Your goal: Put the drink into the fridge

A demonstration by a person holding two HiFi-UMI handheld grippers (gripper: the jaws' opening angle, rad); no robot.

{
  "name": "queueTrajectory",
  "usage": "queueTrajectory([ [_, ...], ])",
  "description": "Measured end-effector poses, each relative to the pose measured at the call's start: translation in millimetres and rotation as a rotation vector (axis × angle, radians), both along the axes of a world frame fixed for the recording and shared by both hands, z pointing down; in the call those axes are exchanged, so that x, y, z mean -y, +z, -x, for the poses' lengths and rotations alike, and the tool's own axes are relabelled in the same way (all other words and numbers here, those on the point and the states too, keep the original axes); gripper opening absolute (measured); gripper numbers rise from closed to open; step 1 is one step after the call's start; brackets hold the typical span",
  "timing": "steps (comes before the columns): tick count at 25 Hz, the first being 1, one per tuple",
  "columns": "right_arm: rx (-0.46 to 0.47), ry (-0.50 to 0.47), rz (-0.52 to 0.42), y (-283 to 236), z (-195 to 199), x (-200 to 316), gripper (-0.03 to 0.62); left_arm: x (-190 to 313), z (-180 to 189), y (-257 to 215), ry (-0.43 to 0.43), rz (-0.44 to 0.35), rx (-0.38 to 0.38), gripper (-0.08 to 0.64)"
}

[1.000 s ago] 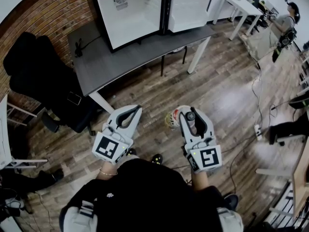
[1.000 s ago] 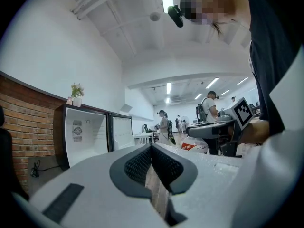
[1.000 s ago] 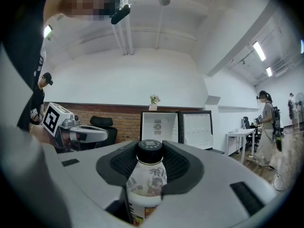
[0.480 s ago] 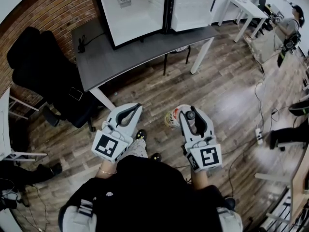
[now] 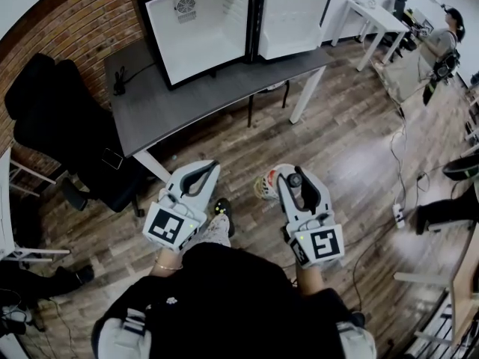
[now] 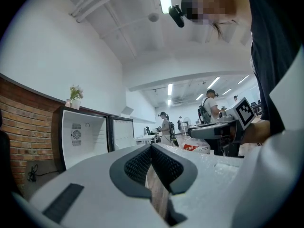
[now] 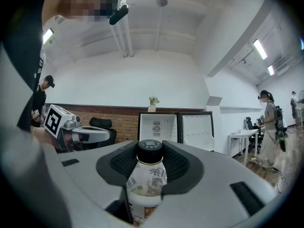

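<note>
The drink is a small bottle (image 7: 148,182) with a black cap and a printed label. My right gripper (image 7: 150,148) is shut on its neck and holds it upright at waist height, over the wooden floor. In the head view the bottle (image 5: 266,185) shows at the left of the right gripper (image 5: 289,173). The left gripper (image 5: 210,168) hangs beside it, shut and with nothing in it; its pads (image 6: 142,163) meet at the tips. The small fridge (image 5: 198,28) stands open on a dark desk (image 5: 187,99) ahead, its white inside bare and its door (image 5: 293,15) swung right.
A black office chair (image 5: 67,126) stands left of the desk, by a brick wall (image 5: 75,21). A white table (image 5: 374,13) and a person with gear (image 5: 441,47) are at the far right. Cables and a power strip (image 5: 397,214) lie on the floor at right.
The person holding the grippers has taken a step, and a shoe now shows below the left gripper. Both grippers keep their pose, with the bottle still held.
</note>
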State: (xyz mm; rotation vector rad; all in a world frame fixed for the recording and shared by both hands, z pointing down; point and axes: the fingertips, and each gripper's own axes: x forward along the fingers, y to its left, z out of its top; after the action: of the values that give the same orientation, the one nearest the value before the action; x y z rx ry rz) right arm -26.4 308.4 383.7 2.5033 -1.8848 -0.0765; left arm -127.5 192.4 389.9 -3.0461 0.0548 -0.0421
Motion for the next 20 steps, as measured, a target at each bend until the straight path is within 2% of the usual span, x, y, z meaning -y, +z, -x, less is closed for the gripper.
queueTrajectory([
  [10, 0.009, 0.021, 0.049, 10.1, -45.8, 30.9, 0.149, 30.9, -53.8, 2.4, 0.042, 0.023, -0.004, -0.002],
  [20, 0.022, 0.031, 0.052, 11.4, -87.4, 77.7, 0.149, 75.3, -101.1, 8.2, 0.062, 0.049, 0.003, -0.002],
])
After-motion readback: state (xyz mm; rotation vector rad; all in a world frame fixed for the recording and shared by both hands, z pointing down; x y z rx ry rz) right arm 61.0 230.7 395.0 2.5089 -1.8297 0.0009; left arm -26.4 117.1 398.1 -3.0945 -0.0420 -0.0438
